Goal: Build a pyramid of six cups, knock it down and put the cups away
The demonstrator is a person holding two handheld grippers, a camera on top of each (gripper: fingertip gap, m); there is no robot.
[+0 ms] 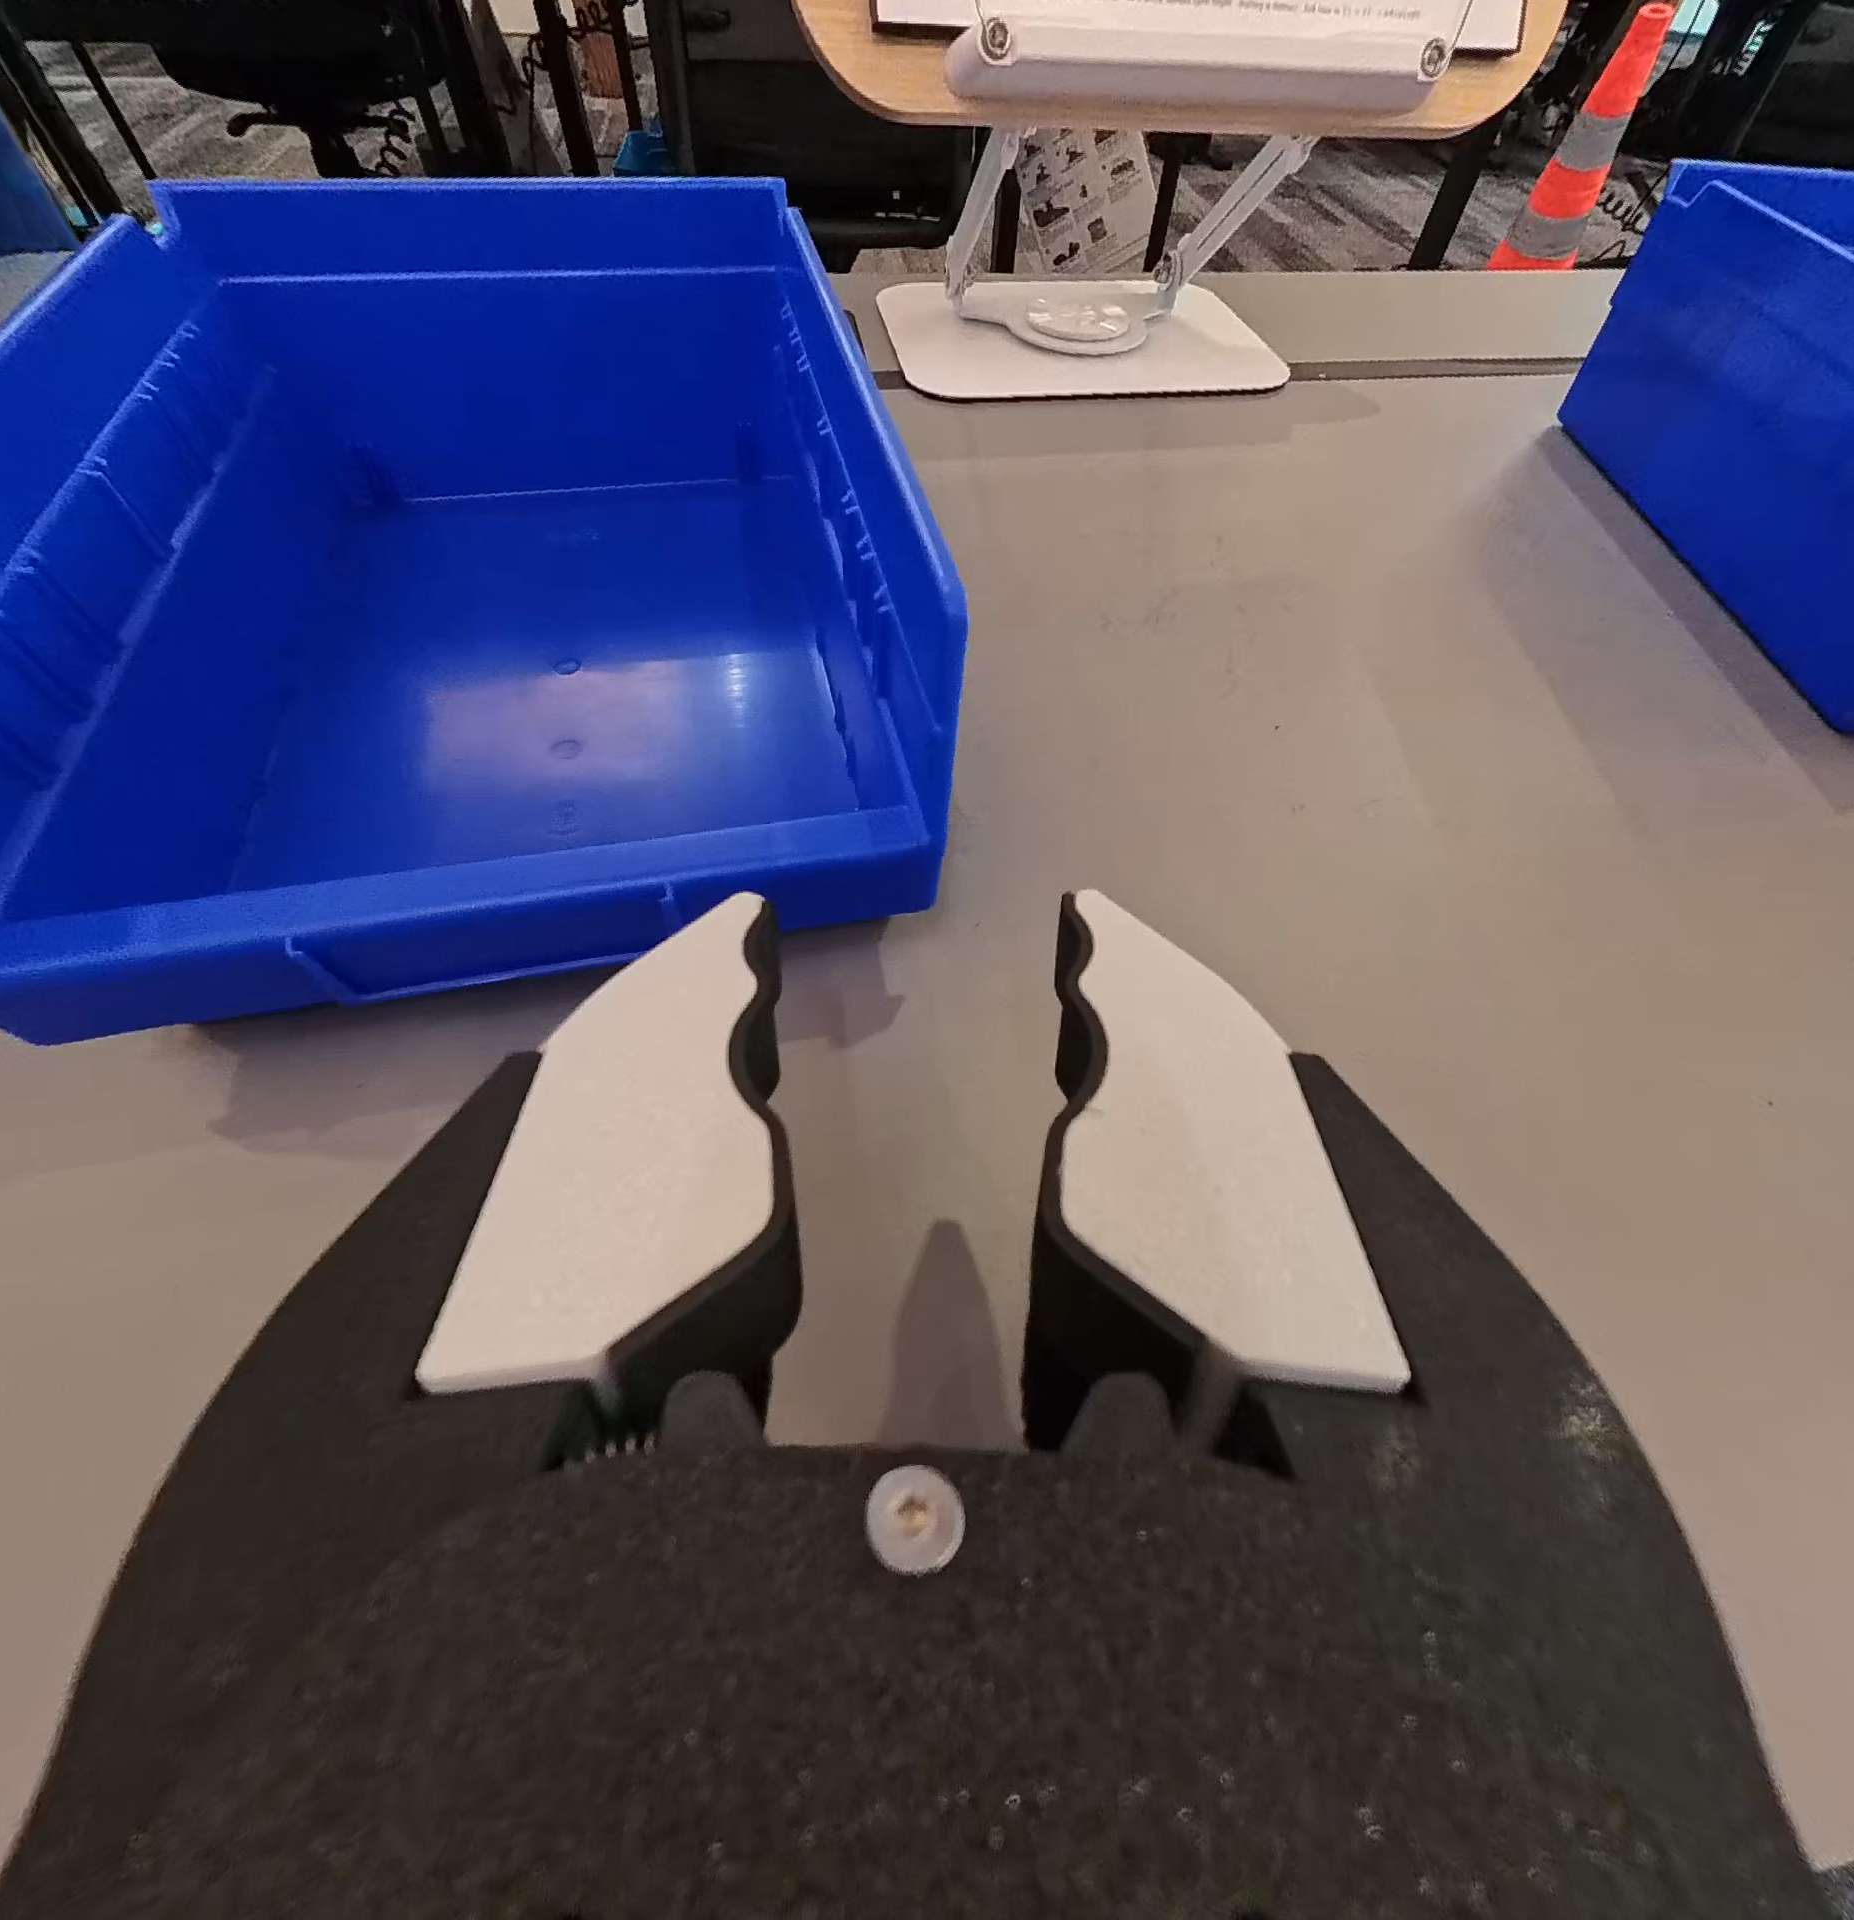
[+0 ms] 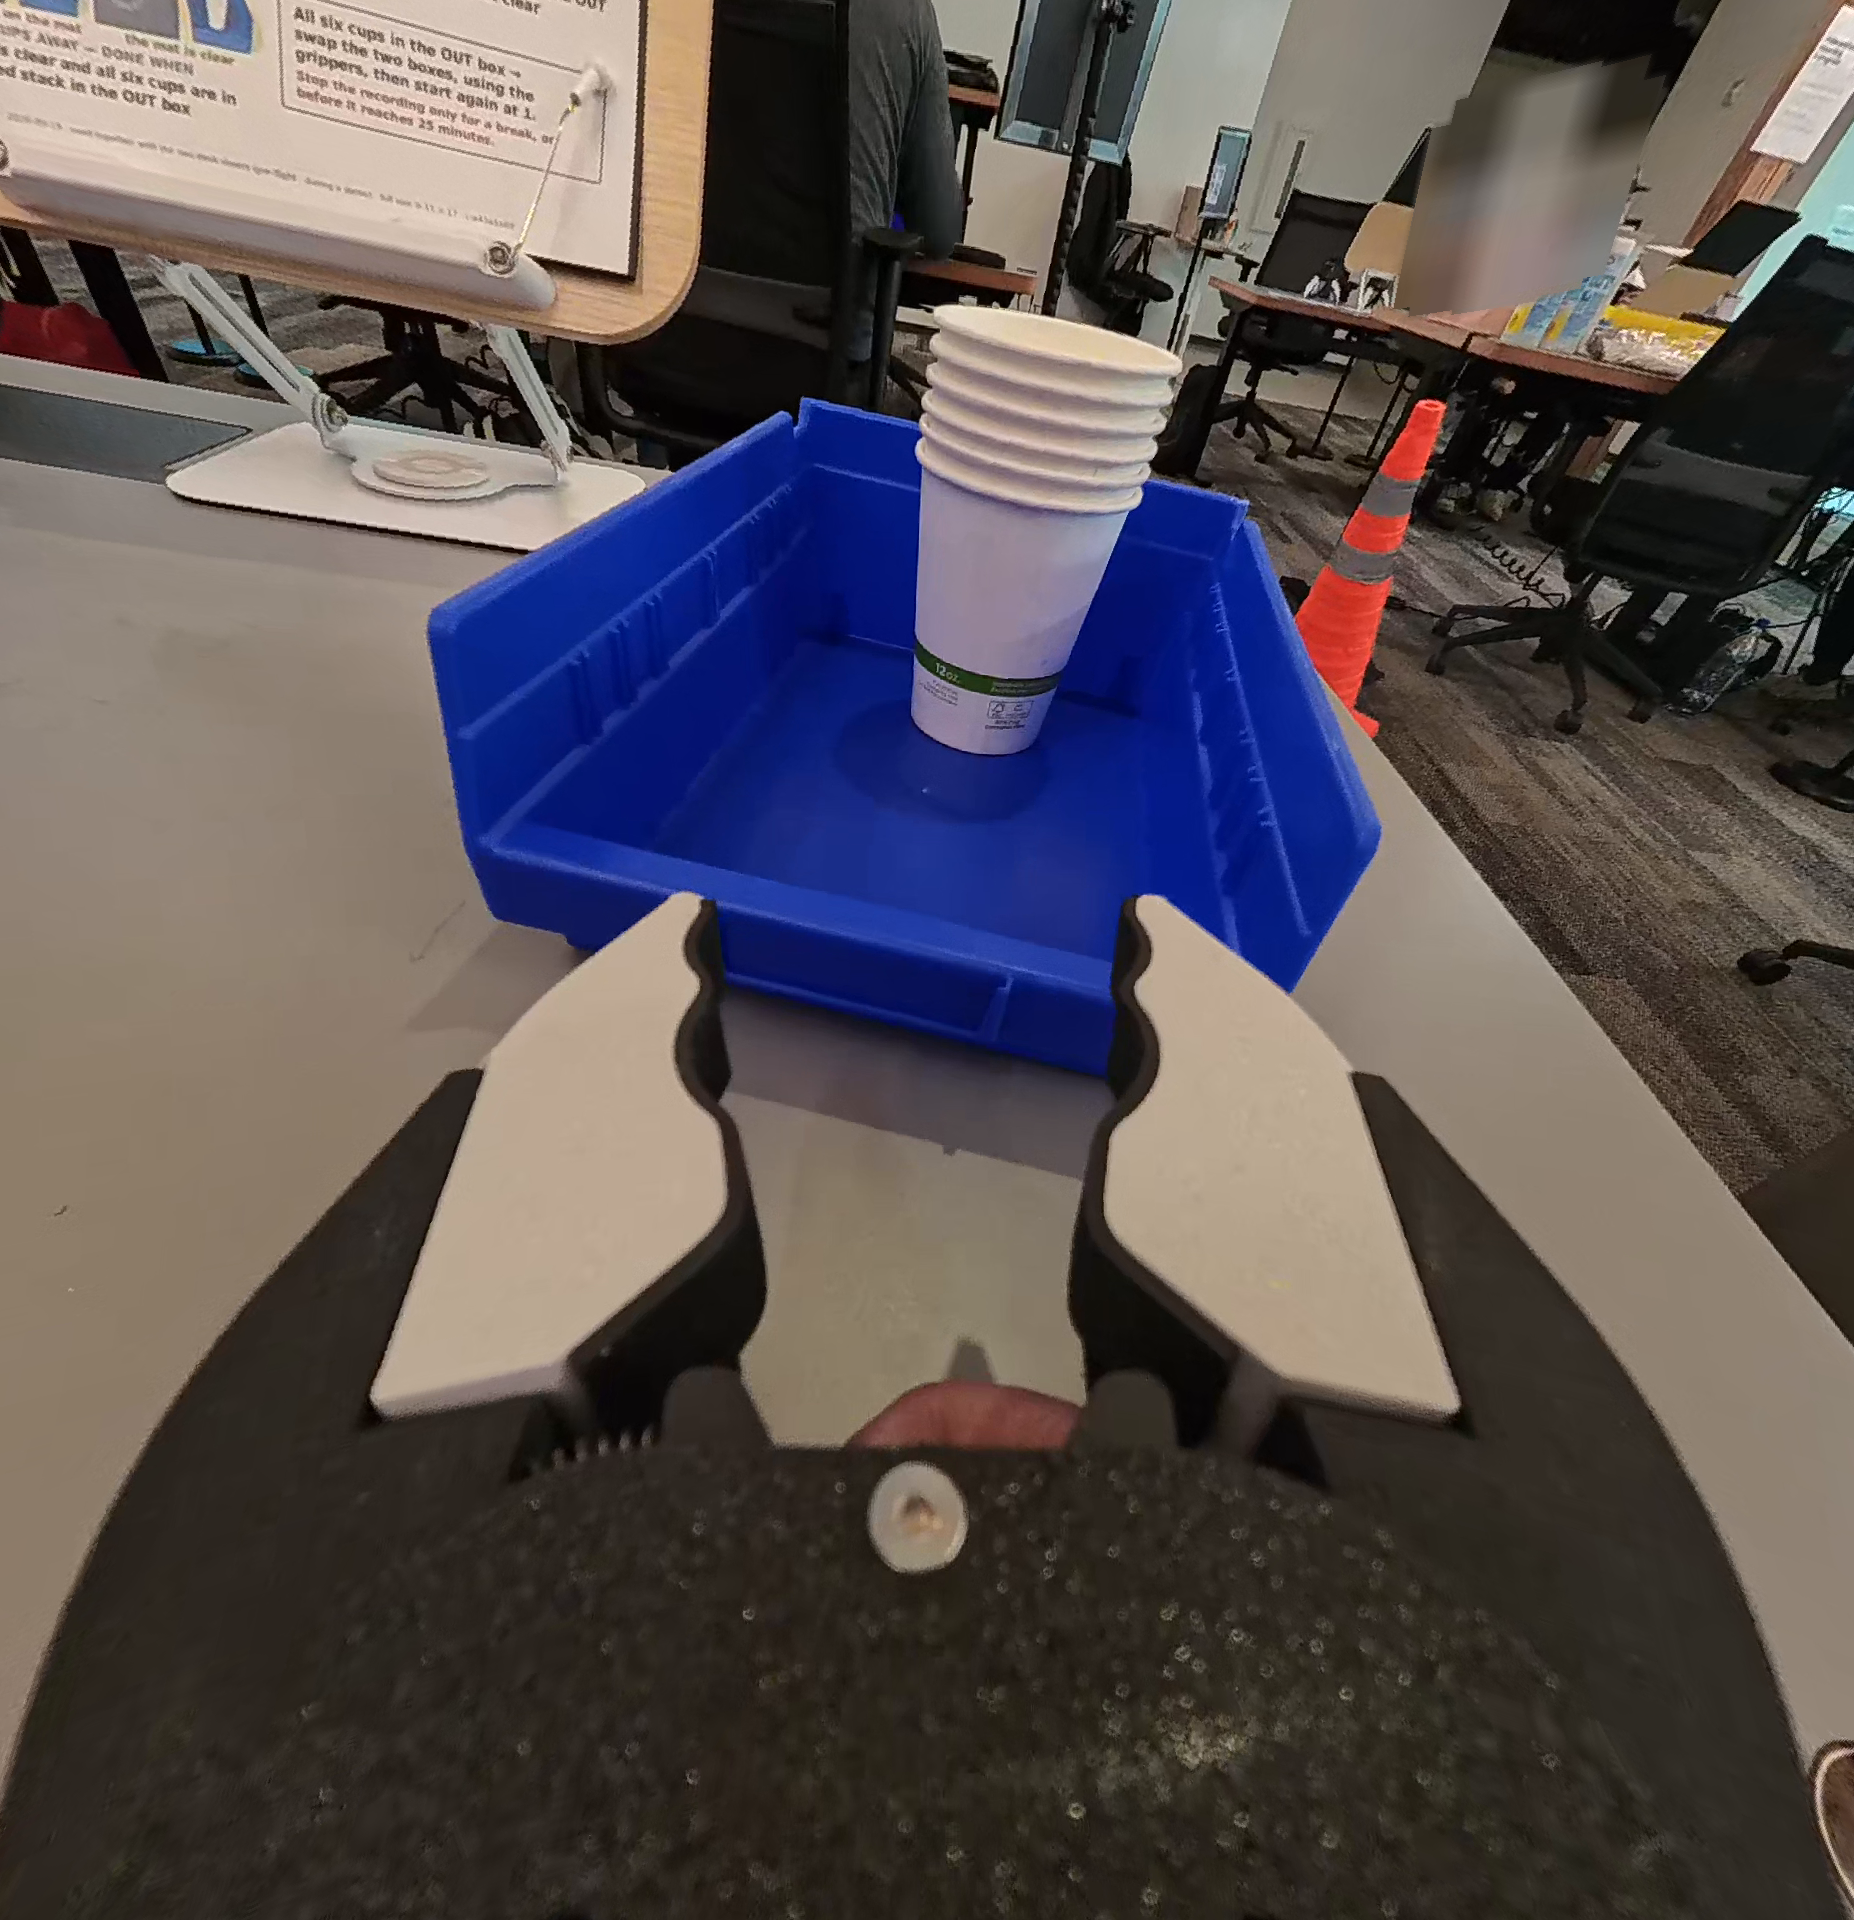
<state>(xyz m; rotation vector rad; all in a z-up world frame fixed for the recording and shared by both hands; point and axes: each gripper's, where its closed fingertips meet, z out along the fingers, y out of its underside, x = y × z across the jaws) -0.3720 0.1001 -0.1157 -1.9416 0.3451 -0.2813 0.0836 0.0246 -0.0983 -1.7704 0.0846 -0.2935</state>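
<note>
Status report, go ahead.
Left tool open, empty. Right tool open, empty. Nested cups upright in right bin; left bin empty. Nothing blocking.

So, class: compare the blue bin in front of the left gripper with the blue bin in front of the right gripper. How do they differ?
The left bin holds nothing; the right bin holds a nested stack of white paper cups, standing upright. Both are blue, open-topped and rest on the grey table.

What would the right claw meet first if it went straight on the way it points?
Probably the low front wall of the blue bin, just ahead of the open right claw. If it passed above that wall, the stack of cups stands next; height is unclear.
</note>
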